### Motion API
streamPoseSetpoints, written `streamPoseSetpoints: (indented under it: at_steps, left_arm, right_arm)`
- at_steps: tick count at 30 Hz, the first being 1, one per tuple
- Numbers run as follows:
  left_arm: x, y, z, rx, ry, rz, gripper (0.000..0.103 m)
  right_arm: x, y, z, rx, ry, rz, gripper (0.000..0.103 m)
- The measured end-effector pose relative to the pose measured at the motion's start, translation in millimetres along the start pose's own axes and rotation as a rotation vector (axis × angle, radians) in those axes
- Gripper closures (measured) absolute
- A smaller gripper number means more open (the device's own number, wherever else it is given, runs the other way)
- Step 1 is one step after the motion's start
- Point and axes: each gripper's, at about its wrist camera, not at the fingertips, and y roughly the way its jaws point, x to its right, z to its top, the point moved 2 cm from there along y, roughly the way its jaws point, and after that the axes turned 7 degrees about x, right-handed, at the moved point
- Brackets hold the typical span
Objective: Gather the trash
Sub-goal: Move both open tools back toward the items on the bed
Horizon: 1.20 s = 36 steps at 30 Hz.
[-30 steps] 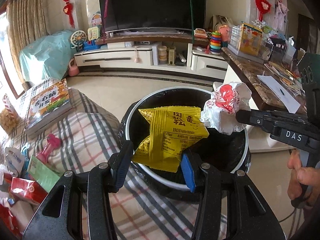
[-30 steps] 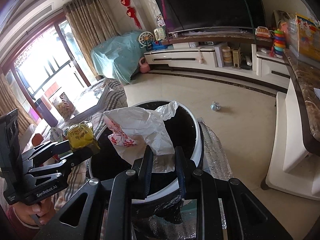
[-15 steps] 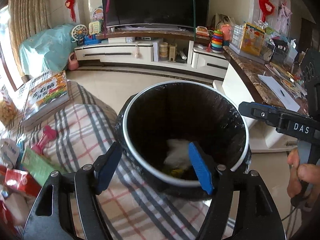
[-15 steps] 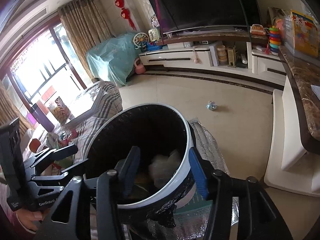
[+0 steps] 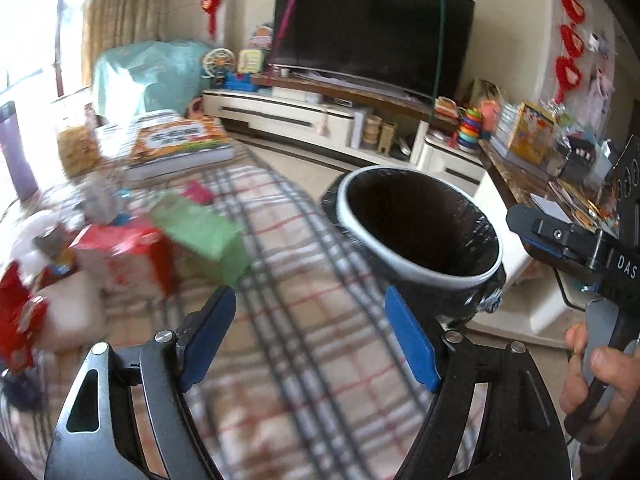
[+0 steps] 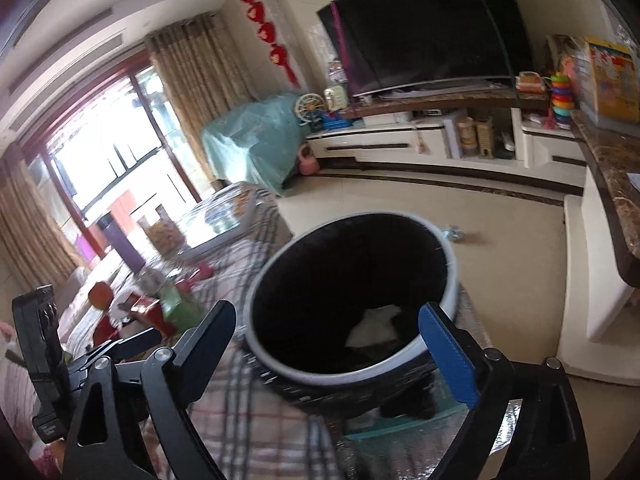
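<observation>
The black-lined trash bin (image 5: pixel 424 274) with a white rim stands at the edge of the plaid-covered table (image 5: pixel 320 360). In the right wrist view a crumpled white bag (image 6: pixel 376 324) lies at the bottom of the bin (image 6: pixel 340 380). My left gripper (image 5: pixel 306 312) hangs over the plaid cloth to the left of the bin, its jaws opening with nothing between them. My right gripper (image 6: pixel 326 316) sits just in front of the bin rim, jaws also opening and empty. Blurred on the cloth to the left lie a red-and-white packet (image 5: pixel 120 256), a green packet (image 5: pixel 204 232) and a red wrapper (image 5: pixel 16 320).
A large book (image 5: pixel 180 140) and a snack jar (image 5: pixel 76 148) sit at the table's far end. A TV (image 5: pixel 372 36) on a low white cabinet fills the back wall. A marble counter (image 5: pixel 516 168) runs along the right. A small crumpled scrap (image 6: pixel 454 234) lies on the floor.
Both grippers let go: the yellow packet and the white bag dropped into the bin. Both jaws spread wide. The left gripper swung left toward the litter on the cloth.
</observation>
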Motion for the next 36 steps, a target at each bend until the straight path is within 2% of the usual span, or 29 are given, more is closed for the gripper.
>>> streamPoseSetpoints:
  at_steps: [21,28,36]
  left_arm:
    - [-114.5,-78.6,-51.0,0.049,-0.198,0.186,0.021]
    - [-146.1,-94.0,-67.7,0.041,-0.250,0.253,0.021]
    - [-178.0,-99.4,-81.7,0.008,-0.313,0.339,0.021]
  right_arm:
    - [-121.0,33.6,-62.5,-0.138,-0.173,0.181,0.008]
    - [-145.8,48.4,-71.7,-0.164,-0.225,0.203,0.008]
    - [-156.6,72.8,-73.1,-0.196,-0.266,0.208,0.008]
